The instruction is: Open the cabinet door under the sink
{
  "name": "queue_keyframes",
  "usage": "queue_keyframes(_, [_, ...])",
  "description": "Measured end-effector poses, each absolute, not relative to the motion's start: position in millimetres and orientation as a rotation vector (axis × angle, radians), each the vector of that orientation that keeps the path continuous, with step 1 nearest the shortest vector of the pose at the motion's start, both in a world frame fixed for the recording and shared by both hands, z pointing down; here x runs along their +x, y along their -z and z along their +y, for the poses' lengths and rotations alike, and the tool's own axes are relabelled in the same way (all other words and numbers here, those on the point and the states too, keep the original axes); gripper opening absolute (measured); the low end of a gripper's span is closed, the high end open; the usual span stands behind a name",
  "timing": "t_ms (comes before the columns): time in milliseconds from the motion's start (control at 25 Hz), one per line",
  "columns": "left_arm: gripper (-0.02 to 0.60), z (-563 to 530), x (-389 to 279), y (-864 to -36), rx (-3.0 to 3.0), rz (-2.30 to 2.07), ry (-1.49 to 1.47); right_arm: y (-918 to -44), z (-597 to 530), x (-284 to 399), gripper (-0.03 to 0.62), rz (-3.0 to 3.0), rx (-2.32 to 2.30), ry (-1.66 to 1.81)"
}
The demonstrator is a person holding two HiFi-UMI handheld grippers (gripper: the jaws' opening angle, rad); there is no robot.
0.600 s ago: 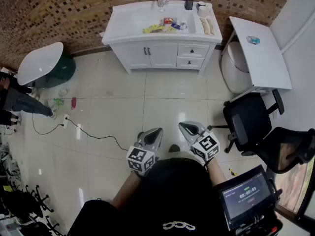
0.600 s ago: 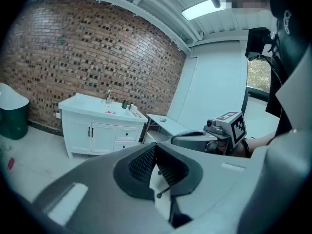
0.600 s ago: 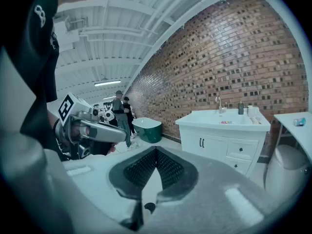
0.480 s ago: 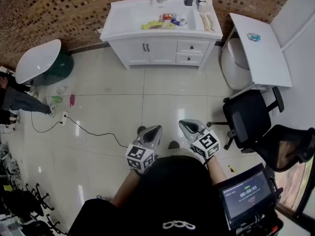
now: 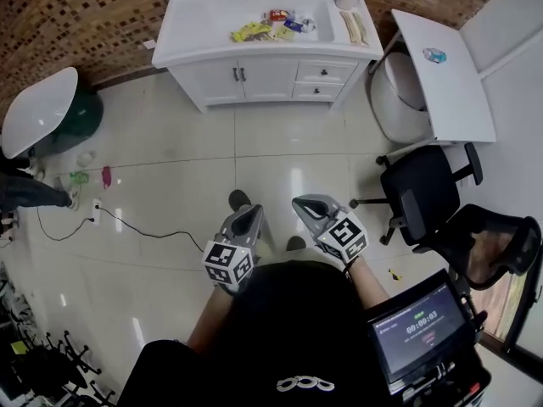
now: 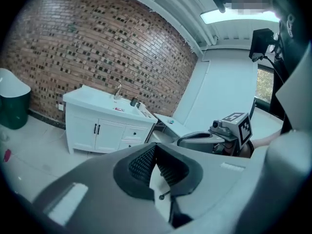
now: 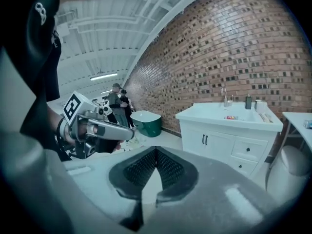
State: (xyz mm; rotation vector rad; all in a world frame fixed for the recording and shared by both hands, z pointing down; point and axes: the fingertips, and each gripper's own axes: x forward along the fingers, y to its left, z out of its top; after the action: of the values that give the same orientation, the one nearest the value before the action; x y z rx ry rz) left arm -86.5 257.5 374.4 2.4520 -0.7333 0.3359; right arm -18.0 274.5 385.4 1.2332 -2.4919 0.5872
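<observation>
Head view: left gripper (image 5: 249, 214) and right gripper (image 5: 303, 203), both jaws together, face two cabinet doors (image 5: 254, 79).

Left gripper (image 6: 155, 152): jaws together at tips, nothing between them. White sink cabinet (image 6: 105, 130) ahead against brick wall (image 6: 97, 43), well apart from gripper. Both doors (image 6: 83, 131) closed, dark handles (image 6: 96, 129) side by side at centre. Drawers (image 6: 131, 133) right of doors. Faucet (image 6: 118, 90) on top. Green bin (image 6: 12, 113) far left. Right gripper (image 6: 184, 140) alongside at right, marker cube uppermost.

Bright, even; ceiling lamp (image 6: 229, 16) overhead; glare on floor tiles (image 5: 287, 183); fisheye edges, dark vignette.
</observation>
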Motion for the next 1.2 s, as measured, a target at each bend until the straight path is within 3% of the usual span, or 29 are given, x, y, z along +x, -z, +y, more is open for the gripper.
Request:
queue_keyframes(680, [0.017,18,-135,-386,2.452,-0.705,-0.266,-381,60,-103,-0.009,-2.458,1.133,-0.530])
queue_keyframes(920, [0.017,-15,-113,-412,2.417,-0.736,-0.333,-401,30,-82,-0.009,-2.479,1.142,-0.626])
queue_keyframes(1200, [0.017,-47,-77,-444,2.376,-0.793,-0.356,-433,7,-11,-0.009,-2.483,1.239,-0.774])
